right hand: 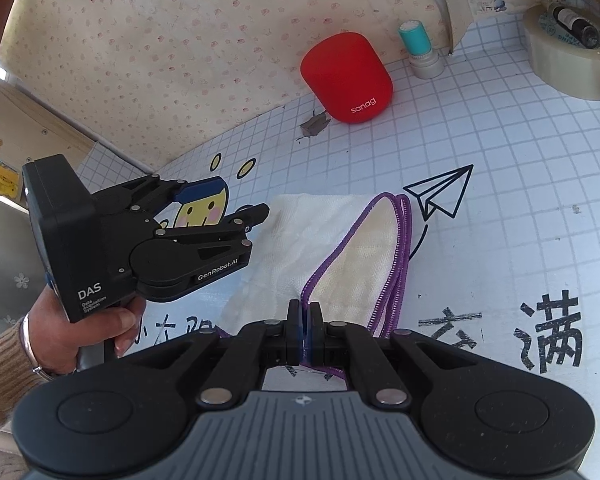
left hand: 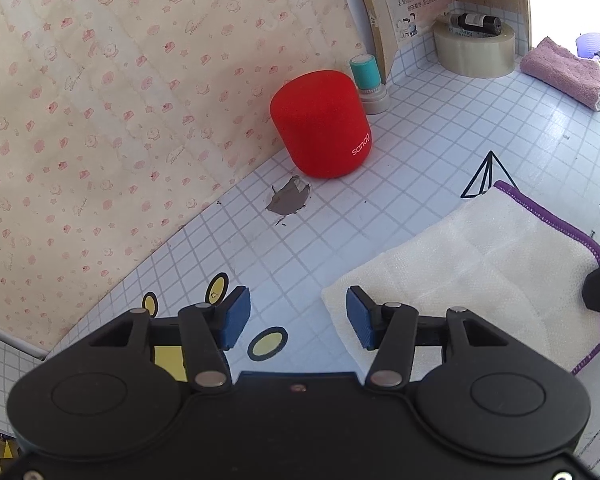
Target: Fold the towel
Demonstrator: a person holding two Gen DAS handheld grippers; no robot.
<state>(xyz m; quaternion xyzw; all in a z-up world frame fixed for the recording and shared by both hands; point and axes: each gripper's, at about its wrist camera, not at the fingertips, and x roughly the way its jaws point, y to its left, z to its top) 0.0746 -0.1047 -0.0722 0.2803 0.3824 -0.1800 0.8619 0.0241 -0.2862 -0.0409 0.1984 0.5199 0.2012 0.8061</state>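
On the gridded table, the towel (folded) runs lengthwise toward the wall.

My towel: cream weave, purple stitched edge. Surface: white, blue-grey grid, black paper-plane print. Speaker red, white lettering. Far towel pink. My left tongs: black, blue pads.

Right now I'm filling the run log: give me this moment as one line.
task: fold towel | right gripper: shut on towel edge, lifted | left gripper: open, empty | towel: partly folded
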